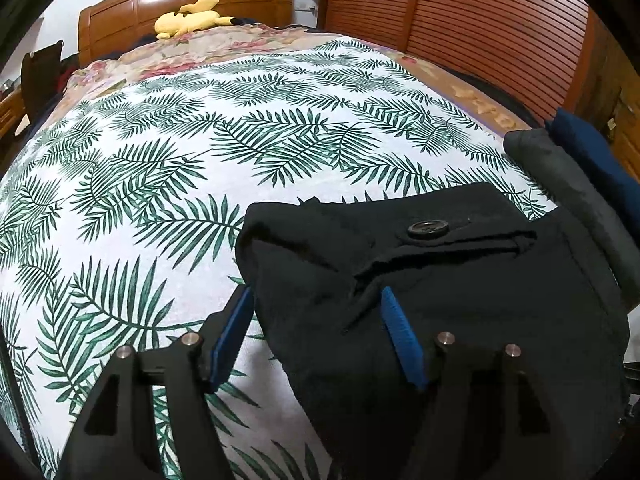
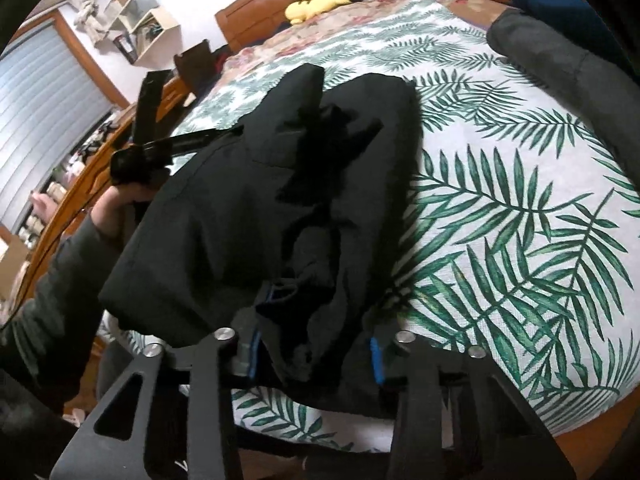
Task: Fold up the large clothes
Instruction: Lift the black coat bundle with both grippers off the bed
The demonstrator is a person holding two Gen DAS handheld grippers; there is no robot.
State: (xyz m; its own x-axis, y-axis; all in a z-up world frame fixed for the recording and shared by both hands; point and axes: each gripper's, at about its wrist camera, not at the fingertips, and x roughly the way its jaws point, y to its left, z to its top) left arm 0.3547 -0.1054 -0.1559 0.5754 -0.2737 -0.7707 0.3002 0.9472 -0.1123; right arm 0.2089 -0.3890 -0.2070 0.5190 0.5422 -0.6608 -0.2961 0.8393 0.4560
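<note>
A black garment [image 1: 440, 280] with a large dark button [image 1: 428, 229] lies bunched on the palm-leaf bedsheet [image 1: 200, 160]. My left gripper [image 1: 316, 294] is open over the garment's left edge. Its left blue pad [image 1: 232, 336] stands off the cloth and its right pad [image 1: 402, 340] rests on it. In the right wrist view the same black garment [image 2: 260, 184] is heaped near the bed's corner. My right gripper [image 2: 315, 346] is shut on a thick fold of it, and cloth covers most of both pads. A hand [image 2: 116, 208] holds the left gripper [image 2: 160, 146] at the garment's far side.
A grey folded garment [image 1: 560, 176] and a navy one [image 1: 592, 148] lie at the bed's right side. A yellow plush toy [image 1: 188, 20] sits by the wooden headboard [image 1: 120, 16]. Louvred wardrobe doors [image 1: 480, 20] stand behind. The bed's front edge [image 2: 580, 420] is close to my right gripper.
</note>
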